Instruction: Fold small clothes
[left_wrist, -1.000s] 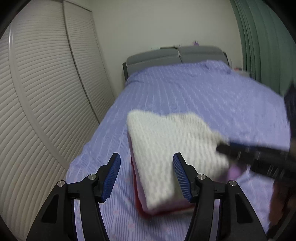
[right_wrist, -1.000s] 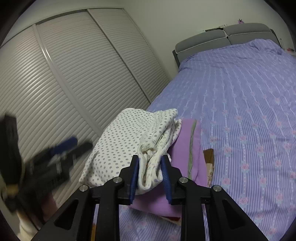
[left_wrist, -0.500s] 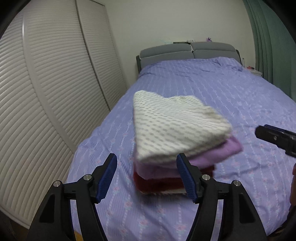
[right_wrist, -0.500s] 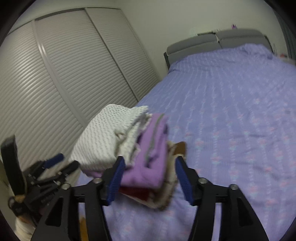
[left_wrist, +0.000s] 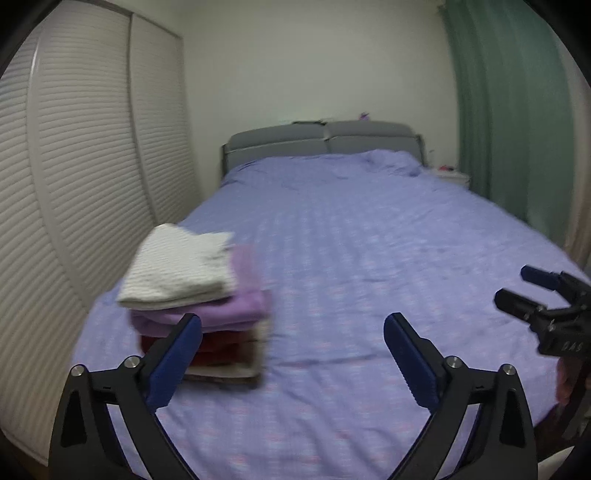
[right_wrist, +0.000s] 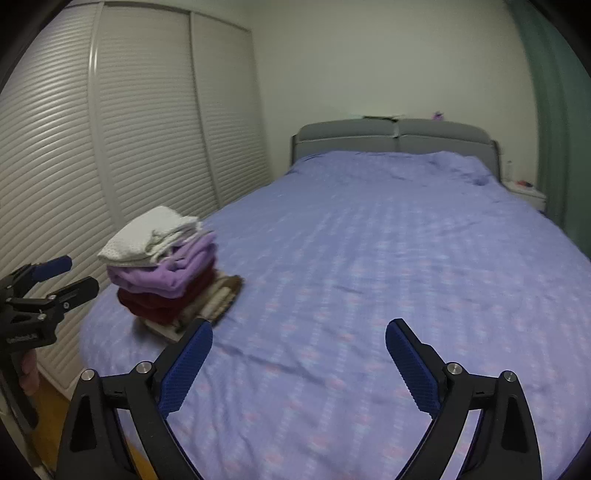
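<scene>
The stack of folded clothes (left_wrist: 199, 295) sits near the bed's (left_wrist: 351, 240) left foot corner, beside the slatted wardrobe (right_wrist: 110, 147). The left gripper (left_wrist: 291, 354) and right gripper (right_wrist: 299, 363) are both opening with nothing between them. The bottom layers look blurred, perhaps towels.

Right of the pile of folded clothes (left_wrist: 199, 295), the bed (left_wrist: 369, 240) lies bare and passable; left of it, the wardrobe doors (left_wrist: 74, 184) stand close.
</scene>
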